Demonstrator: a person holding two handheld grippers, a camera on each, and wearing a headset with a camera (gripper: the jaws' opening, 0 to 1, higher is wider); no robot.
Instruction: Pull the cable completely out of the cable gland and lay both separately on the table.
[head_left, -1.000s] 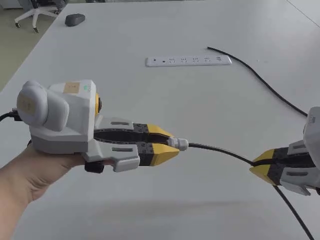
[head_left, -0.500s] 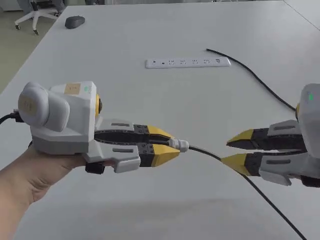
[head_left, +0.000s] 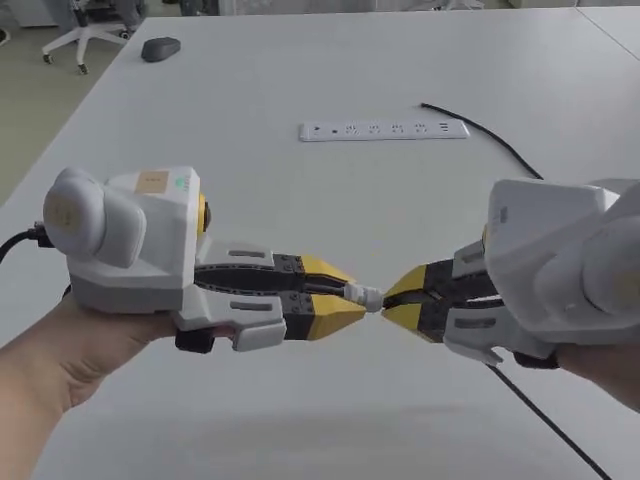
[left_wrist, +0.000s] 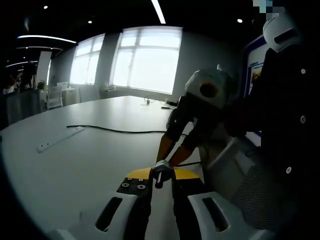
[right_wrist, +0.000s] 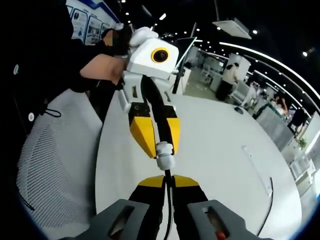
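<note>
**Gripping gland and cable tip to tip above the bench**

Clamping the left tongs (head_left: 352, 300) on the white cable gland (head_left: 362, 296), jaws closed on its body, one end sticking out past the yellow tips. Pinching the black cable (head_left: 545, 420) in the right tongs (head_left: 395, 300), jaws drawn together on it just beside the gland. Pointing the two pairs of tips at each other, nearly touching, with the gland between them. Holding both up off the white bench (head_left: 300, 200), over its near part. Cradling the left tongs from below in a bare hand (head_left: 60, 360).

Checking the left gripper view: finding the cable gland (left_wrist: 162, 170) seated between the left tongs (left_wrist: 162, 177), with the right tongs (left_wrist: 169, 150) coming in from ahead, dark against bright windows. Checking the right gripper view: finding the cable (right_wrist: 167, 205) running up the middle of the right tongs (right_wrist: 167, 182) and entering the cable gland (right_wrist: 165, 150), not yet pulled out. Finding the left tongs (right_wrist: 160, 140) closed on it from the far side.

Trailing the cable out behind the right tongs, down toward the bench's near right edge.

Noting farther out: a white power strip (head_left: 383, 130) lying flat mid-bench, and a black lead (head_left: 480, 128) running off from beside its right end. Not managing to tell whether that lead is the same cable. Noting a dark mouse (head_left: 160, 48) near the far left corner and an office chair (head_left: 85, 40) on the floor beyond it.
</note>
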